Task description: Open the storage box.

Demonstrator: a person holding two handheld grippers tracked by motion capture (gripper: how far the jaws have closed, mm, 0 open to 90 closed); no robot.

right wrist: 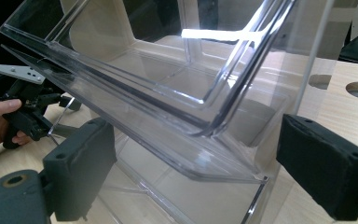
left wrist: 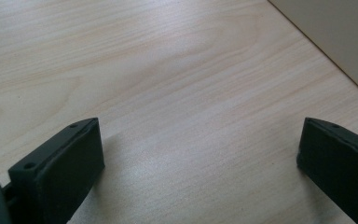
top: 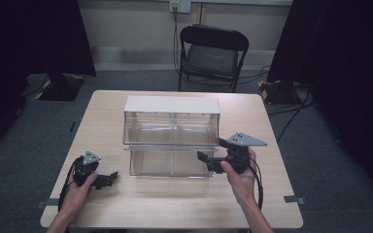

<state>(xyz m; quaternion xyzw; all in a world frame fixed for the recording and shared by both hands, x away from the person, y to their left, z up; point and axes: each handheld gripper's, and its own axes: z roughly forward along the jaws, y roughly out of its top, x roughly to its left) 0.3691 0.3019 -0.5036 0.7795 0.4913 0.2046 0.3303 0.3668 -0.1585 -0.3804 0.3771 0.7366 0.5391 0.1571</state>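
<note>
Right gripper (top: 208,161) gapes wide at the clear two-tier bin's (top: 171,137) front corner, mid-table; left gripper (top: 108,180) rests jaws wide on the table (top: 175,204), well apart from it

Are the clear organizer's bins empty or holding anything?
Empty: the clear organizer shows bare transparent compartments in the high view, and the right gripper view looks through its upper bin to nothing inside.

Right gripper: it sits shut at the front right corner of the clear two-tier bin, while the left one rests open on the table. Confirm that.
Not quite: the right gripper is open, not shut. The right gripper view shows its jaws spread wide apart, with the corner of the clear two-tier bin between them. The rest holds: the left gripper is open over the table.
</note>
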